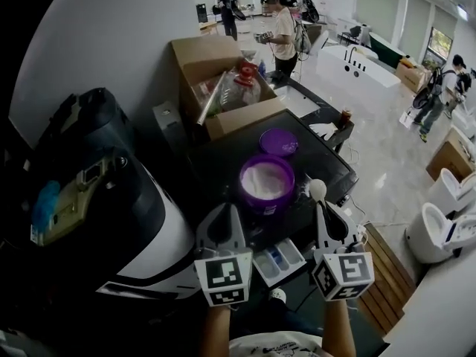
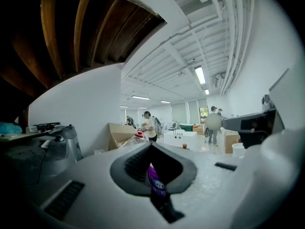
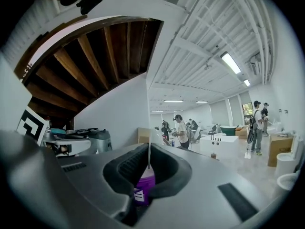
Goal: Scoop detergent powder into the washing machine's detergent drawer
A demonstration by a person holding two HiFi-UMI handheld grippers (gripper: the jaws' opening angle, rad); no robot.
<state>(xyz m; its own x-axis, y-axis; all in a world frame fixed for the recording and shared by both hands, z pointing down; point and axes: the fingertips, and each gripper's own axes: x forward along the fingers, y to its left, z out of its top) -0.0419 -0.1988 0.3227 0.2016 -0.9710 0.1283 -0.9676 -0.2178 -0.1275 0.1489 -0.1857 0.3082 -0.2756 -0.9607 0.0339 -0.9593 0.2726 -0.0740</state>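
Pale-floored hall with people, a bathtub and toilets forms the background. At centre, a dark washing-machine top (image 1: 223,166) carries the open purple detergent tub (image 1: 268,205), with its white powder (image 1: 265,181) exposed.

- **Powder:** loose and light. It would likely spill from a tilted scoop, so a level carry seems wise.
- **Scoop (image 1: 317,190):** small, white, and probably stiff and light. Its bowl stands at 3 o'clock of the tub. The right gripper (image 1: 321,208) is clamped on the thin handle, a sound place to hold it.
- **Tub:** a rigid wall that may slide if nudged.
- **Left gripper (image 1: 227,218):** at 8 o'clock of the tub, jaws pressed together on nothing. The tub shows only through the hollow of its pads.
- **Detergent drawer (image 1: 264,268):** at 6 o'clock of the tub, pulled out between the two grippers.
- **Farther out:** a purple lid (image 1: 279,141) at 12 o'clock and a cardboard box (image 1: 223,88) at 11 o'clock.

Whether the scoop bowl carries powder cannot be told. The drawer's compartments are partly cut off by the grippers, and the machine's front is out of sight.
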